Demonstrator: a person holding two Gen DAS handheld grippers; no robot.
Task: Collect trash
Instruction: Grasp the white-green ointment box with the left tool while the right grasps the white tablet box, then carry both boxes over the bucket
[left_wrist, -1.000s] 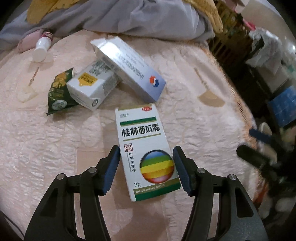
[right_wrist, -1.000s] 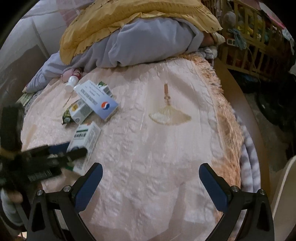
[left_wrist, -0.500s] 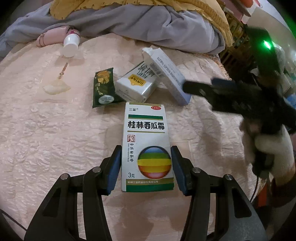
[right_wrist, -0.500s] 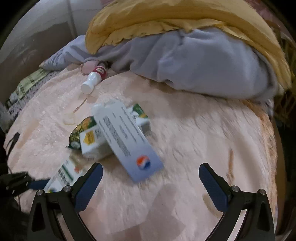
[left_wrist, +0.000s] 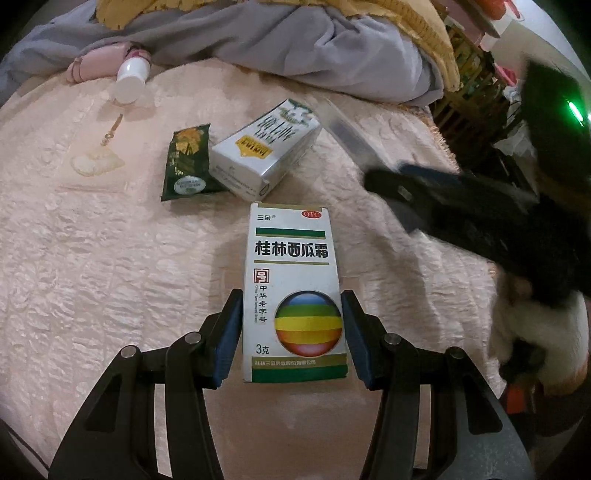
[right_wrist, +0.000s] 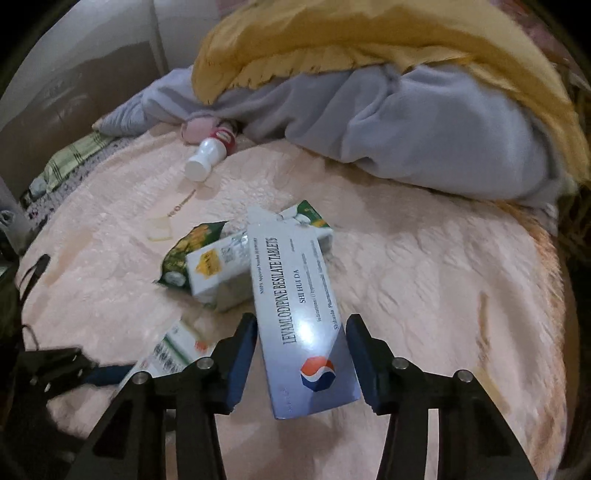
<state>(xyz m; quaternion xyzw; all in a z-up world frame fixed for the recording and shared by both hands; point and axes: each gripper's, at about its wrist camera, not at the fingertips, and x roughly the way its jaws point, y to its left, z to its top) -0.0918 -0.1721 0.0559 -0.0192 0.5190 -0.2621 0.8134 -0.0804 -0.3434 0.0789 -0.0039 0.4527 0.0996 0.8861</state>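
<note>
I have the left tongs (left_wrist: 291, 334) pinching the white medicine box (left_wrist: 293, 291) at its lower sides, so it lifts squarely off the bed (left_wrist: 110, 277). My right tongs (right_wrist: 301, 362) have just been closing around the blue tablet box (right_wrist: 299, 314); the pads sit beside its edges, but I cannot tell if they press yet. That box leans across the silver carton (right_wrist: 218, 273) and green sachet (right_wrist: 184, 254), so I take it first. The white bottle (right_wrist: 205, 157) lies apart, near the grey blanket (right_wrist: 424, 125).
</note>
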